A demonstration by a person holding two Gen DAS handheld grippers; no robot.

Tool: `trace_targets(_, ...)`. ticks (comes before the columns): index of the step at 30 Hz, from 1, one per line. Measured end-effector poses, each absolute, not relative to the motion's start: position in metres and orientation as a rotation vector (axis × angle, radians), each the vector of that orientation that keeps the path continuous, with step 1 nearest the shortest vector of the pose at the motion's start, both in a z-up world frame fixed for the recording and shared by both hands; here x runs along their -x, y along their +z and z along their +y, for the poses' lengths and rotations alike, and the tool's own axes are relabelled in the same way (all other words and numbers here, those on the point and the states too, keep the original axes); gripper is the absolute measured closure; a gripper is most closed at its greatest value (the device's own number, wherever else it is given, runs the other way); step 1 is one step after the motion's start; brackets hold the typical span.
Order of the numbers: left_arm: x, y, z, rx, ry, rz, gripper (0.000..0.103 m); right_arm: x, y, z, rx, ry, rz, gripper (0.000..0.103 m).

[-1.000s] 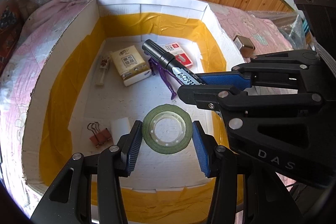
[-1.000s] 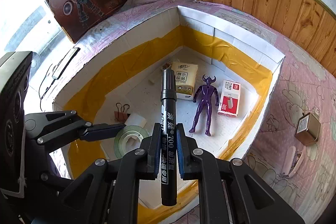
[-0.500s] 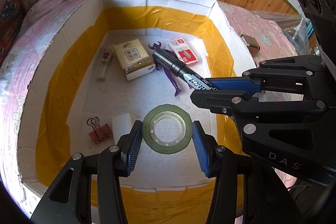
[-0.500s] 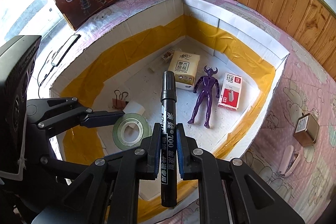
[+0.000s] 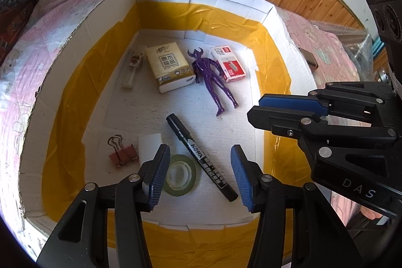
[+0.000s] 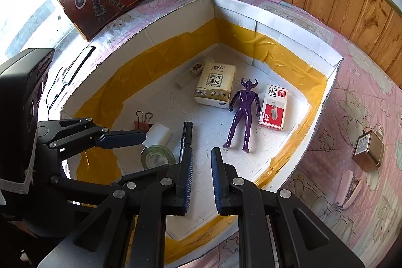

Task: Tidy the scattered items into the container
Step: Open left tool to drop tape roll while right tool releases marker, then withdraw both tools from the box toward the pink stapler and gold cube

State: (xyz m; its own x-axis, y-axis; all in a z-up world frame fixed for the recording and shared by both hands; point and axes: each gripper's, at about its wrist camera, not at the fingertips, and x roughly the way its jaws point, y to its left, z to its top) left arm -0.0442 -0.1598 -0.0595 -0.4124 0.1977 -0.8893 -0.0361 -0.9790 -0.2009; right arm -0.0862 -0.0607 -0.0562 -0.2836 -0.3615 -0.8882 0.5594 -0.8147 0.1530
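Observation:
The white box with yellow tape lining (image 5: 75,82) (image 6: 273,24) sits on a pink bedcover. On its floor lie a green tape roll (image 5: 180,175) (image 6: 157,159) and a black marker (image 5: 201,157) (image 6: 186,137), side by side. My left gripper (image 5: 198,175) is open and empty above them. My right gripper (image 6: 201,162) is open and empty over the box's near right part; it also shows in the left wrist view (image 5: 276,107).
In the box also lie a tissue pack (image 5: 169,67), a purple figure (image 5: 213,82), a red staple box (image 5: 230,64), a binder clip (image 5: 121,152), a white eraser (image 5: 150,142) and a small tube (image 5: 133,69). Outside on the bedcover are a small metal box (image 6: 368,150) and a pink case (image 6: 348,189).
Both grippers opened. The tape roll left the left gripper and the marker left the right gripper; both now lie on the box floor. Both grippers have pulled back from the box.

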Motion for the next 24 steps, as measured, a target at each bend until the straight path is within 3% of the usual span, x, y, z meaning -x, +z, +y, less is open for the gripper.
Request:
trace_targets(14, 0.047, -0.046, -0.150, 1.589, 2.554, -0.239, 0.050, 0.088, -0.053, -0.053, -1.400, -2.112, 0.164, 0.086)
trace_targets(24, 0.041, -0.019, -0.124, 1.495, 2.592, -0.211, 0.050, 0.086, -0.027, -0.023, -1.339, -2.095, -0.076, 0.086)
